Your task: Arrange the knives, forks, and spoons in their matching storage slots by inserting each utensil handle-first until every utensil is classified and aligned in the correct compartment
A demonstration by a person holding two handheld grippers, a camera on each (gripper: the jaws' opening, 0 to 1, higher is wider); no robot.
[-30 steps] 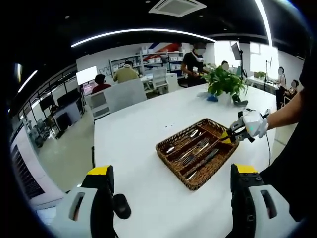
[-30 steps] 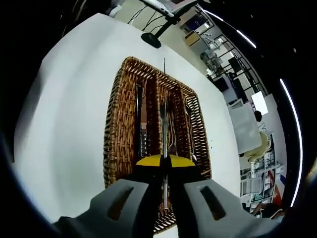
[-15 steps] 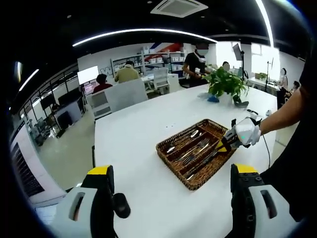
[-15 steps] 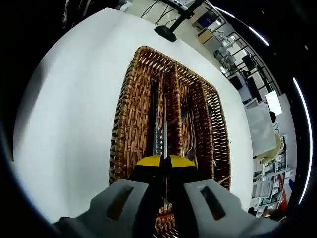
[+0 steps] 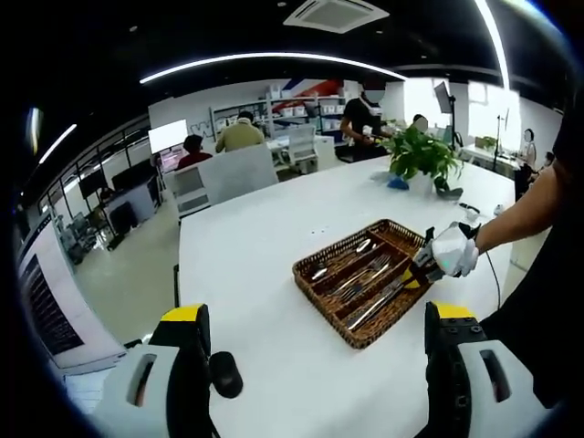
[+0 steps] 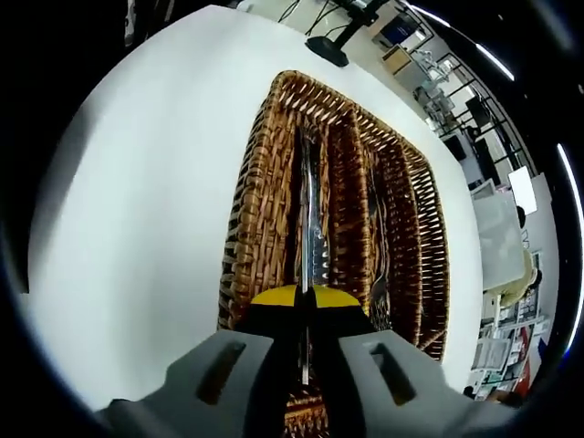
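Observation:
A brown wicker basket [image 5: 339,245] with three long slots sits on the white table [image 5: 246,246]. It holds spoons [image 5: 360,246], forks [image 5: 367,271] and knives [image 5: 376,307]. My right gripper [image 6: 304,297] is shut on a knife [image 6: 304,233], whose blade points along the basket's [image 6: 248,210] left slot, just above other knives lying there. Forks [image 6: 379,274] lie one slot to the right. In the left gripper view a gloved hand [image 5: 453,250] holds that gripper [image 5: 422,271] low at the basket's right end. My left gripper [image 5: 317,312] is open and empty, well short of the basket.
A potted plant [image 5: 418,151] stands at the table's far end. Chairs [image 5: 228,173] and several people sit beyond the far edge. A black stand base [image 6: 326,50] rests on the table past the basket. A person's sleeve [image 5: 547,274] is at the right.
My right gripper has come down and shifted with the knife from over the middle slot to low over the left knife slot. The left gripper has barely moved.

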